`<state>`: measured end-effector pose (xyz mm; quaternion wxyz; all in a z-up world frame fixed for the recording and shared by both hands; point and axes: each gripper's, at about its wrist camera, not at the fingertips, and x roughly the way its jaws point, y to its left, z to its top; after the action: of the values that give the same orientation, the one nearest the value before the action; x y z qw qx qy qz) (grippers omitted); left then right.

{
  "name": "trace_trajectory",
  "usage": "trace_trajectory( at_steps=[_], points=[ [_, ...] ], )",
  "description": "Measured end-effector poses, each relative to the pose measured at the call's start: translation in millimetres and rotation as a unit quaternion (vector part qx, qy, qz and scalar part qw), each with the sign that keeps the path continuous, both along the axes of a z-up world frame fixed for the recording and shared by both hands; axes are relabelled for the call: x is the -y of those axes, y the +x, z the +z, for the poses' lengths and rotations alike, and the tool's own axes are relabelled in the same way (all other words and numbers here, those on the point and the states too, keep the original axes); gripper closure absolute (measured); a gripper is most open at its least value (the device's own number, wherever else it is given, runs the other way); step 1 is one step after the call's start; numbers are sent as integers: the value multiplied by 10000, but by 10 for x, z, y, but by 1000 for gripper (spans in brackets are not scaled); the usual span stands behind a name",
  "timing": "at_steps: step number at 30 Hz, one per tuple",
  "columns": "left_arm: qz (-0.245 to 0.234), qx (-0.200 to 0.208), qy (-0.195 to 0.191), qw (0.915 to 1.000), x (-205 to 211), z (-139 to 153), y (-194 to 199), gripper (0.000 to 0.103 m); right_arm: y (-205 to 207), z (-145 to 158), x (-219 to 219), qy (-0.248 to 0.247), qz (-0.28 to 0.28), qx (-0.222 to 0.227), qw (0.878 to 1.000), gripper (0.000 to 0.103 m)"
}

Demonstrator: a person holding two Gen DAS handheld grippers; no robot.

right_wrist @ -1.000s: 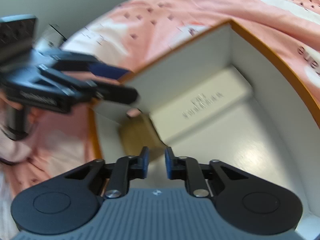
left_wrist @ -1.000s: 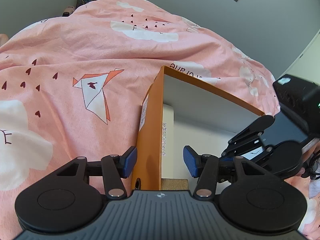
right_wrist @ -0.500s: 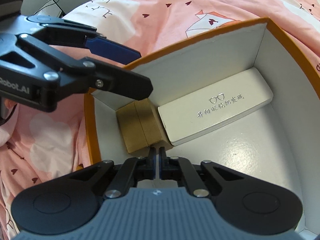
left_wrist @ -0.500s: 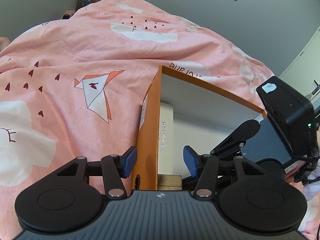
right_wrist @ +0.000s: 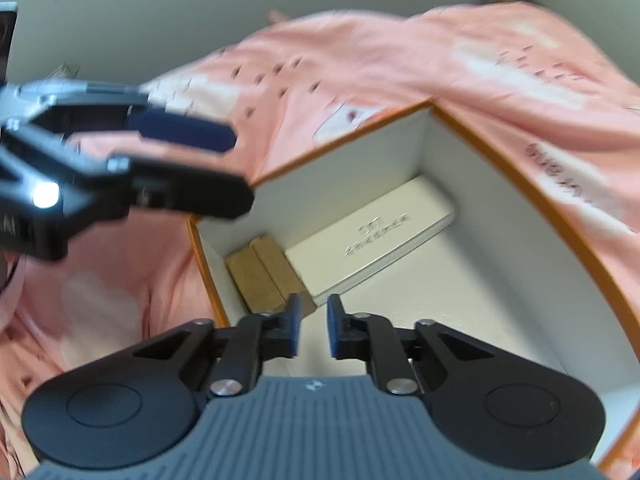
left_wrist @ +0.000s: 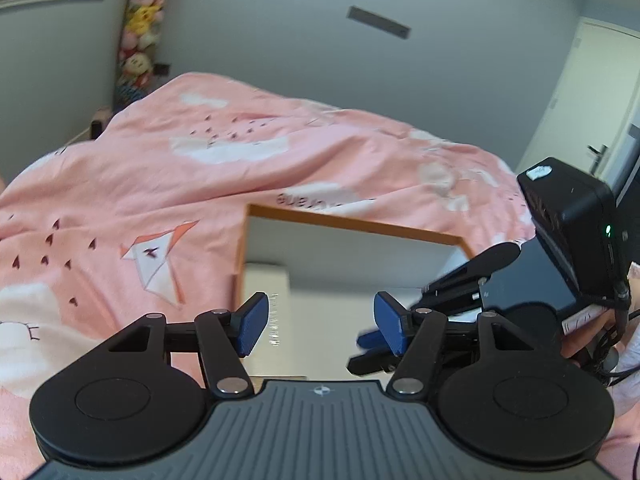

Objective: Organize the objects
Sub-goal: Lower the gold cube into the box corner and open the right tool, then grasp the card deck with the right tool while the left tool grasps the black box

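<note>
An orange box (right_wrist: 532, 196) with white inner walls lies open on a pink bedspread (left_wrist: 168, 184) printed with clouds, small hearts and a paper bird. Inside, against its left wall, a white case (right_wrist: 372, 248) with printed lettering lies flat, and a brown cardboard box (right_wrist: 264, 276) sits touching its near end, in the corner. A row of plush toys (left_wrist: 140, 40) stands against the grey wall beyond the bed.

The left gripper (left_wrist: 316, 322) hangs over the near left part of the box, its blue pads well apart with nothing between them. The right gripper (right_wrist: 312, 332) is above the box floor, just near the cardboard box, its pads a little apart and empty (both views are blurred). Each gripper shows in the other's view.

Half a second ago the left gripper straddled the orange wall; it has since risen clear, the view tilting up toward the room. The right gripper's pads, then nearly touching, have parted.
</note>
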<state>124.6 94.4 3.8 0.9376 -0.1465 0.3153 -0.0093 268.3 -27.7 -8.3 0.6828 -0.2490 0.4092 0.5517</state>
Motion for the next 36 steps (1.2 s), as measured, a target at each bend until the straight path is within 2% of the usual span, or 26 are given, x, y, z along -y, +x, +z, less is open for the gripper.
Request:
trace_trajectory(
  at_steps=[3,5,9,11,14,18,25,29,36],
  points=[
    [-181,5,-43,9998,76,59,-80,32,-153,117,177,367,-511,183,9978,70],
    [-224,-17,4,9997,107,92,-144,32,-277,179,262,589,-857,268,9942,57],
    [-369,-94,119,9992,190,113,-277,32,-545,257,523,1092,-1385,365,9836,51],
    [-447,-211,135,9987,223,86,-320,32,-643,312,625,1173,-1672,484,9777,39],
    [-561,-419,88,9975,273,0,-394,32,-840,275,771,1221,-1921,700,9712,39],
    [-646,-892,-103,9939,332,-246,-448,30,-1032,73,901,951,-2173,601,9696,39],
    [-494,-1445,-351,9876,394,-795,-365,29,-1127,-430,863,-50,-2446,268,9692,41],
    [-331,-1761,-667,9816,342,-1023,-246,29,-1036,-545,844,-272,-2572,183,9658,44],
    [-185,-2160,-1079,9702,250,-1258,-127,26,-941,-700,859,-550,-2739,39,9602,44]
  ],
)
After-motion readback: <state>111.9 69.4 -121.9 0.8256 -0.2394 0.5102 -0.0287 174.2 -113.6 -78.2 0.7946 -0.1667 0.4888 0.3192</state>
